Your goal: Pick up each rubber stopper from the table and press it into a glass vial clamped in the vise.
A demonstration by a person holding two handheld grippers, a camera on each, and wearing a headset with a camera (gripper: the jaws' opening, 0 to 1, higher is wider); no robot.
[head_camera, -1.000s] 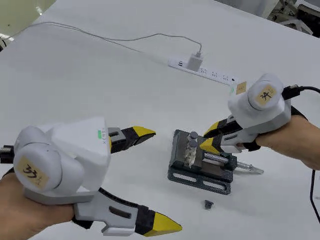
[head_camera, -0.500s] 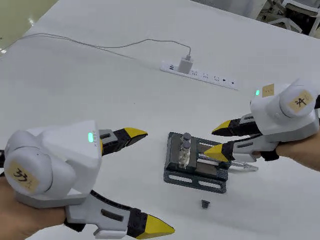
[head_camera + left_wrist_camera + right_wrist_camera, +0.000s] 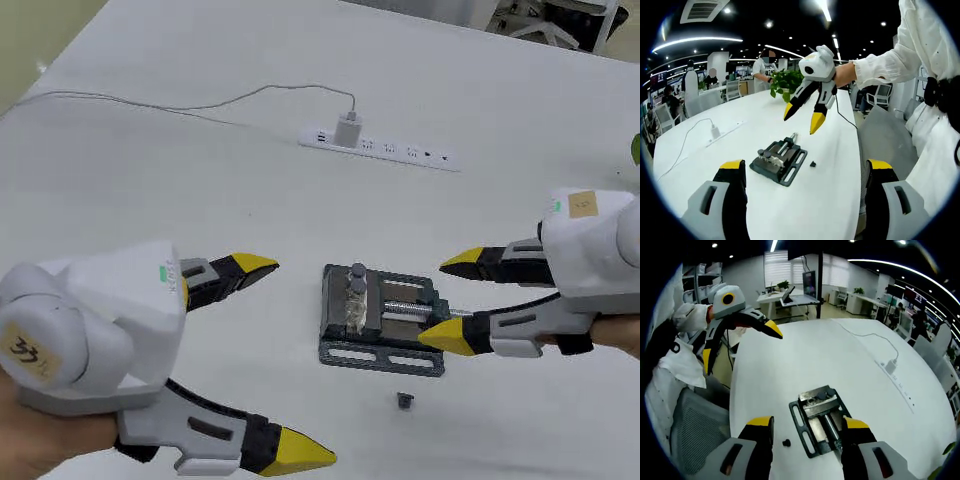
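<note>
Here left gripper, right gripper gape.

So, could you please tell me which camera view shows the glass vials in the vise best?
The head view: the two vials stand clearly in the vise, with dark stoppers on top and glass sides visible. The left gripper view shows them as small bumps; the right gripper view shows blurred tops.

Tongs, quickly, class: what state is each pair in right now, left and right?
Left tongs: open, holding nothing.
Right tongs: open, holding nothing.
</note>
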